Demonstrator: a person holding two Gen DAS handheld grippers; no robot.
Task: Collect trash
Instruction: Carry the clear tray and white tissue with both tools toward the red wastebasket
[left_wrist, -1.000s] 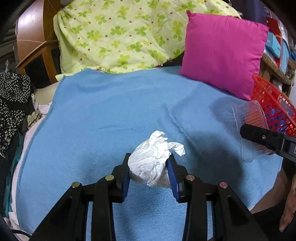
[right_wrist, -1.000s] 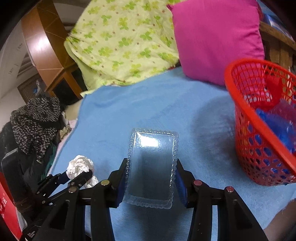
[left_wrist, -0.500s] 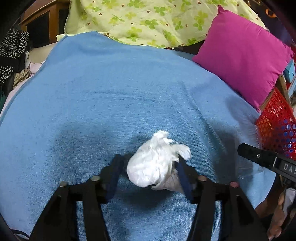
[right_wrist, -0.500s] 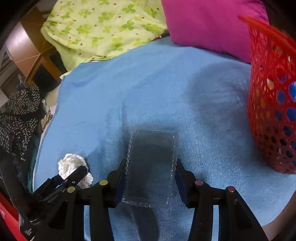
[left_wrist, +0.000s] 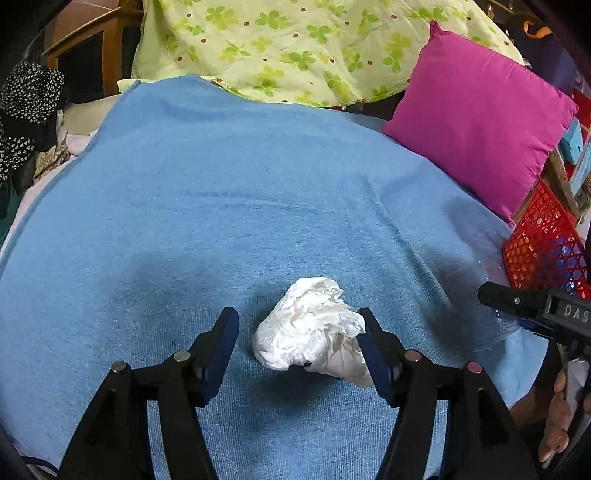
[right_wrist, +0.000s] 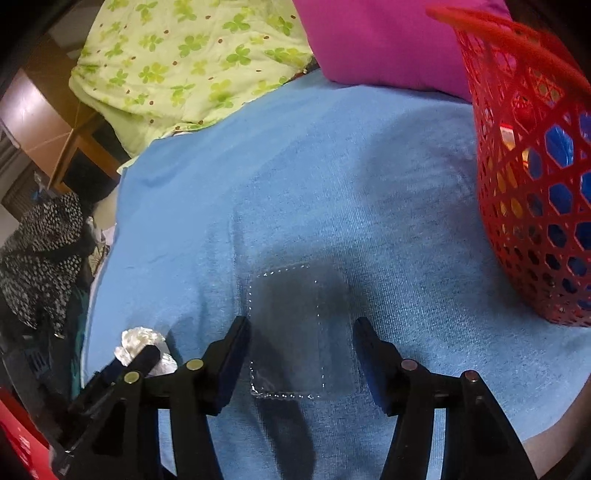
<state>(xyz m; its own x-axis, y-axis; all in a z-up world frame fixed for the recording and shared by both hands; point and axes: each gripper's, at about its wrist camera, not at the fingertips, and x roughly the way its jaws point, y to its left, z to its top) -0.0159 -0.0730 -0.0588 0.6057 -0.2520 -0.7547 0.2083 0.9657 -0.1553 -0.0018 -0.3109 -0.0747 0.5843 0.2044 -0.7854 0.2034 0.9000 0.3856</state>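
Crumpled white tissue wad (left_wrist: 310, 325) lying on blue blanket (left_wrist: 221, 206), between left gripper (left_wrist: 299, 339) jaws just opened, right pad touching, ungripped. Clear plastic tray (right_wrist: 299, 332) flat on blanket, between right gripper (right_wrist: 301, 350) jaws just widened, released. Tray outline faint, near edge hard to make out. Red basket (right_wrist: 524, 206) cut off at right.

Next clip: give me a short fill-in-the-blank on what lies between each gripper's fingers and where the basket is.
1. The crumpled white tissue lies on the ____ blanket.
2. Between the right gripper fingers lies a clear plastic ____.
3. The red basket stands to the ____ of the clear plastic tray in the right wrist view.
4. The left gripper has its jaws ____ around the tissue.

Missing words: blue; tray; right; open
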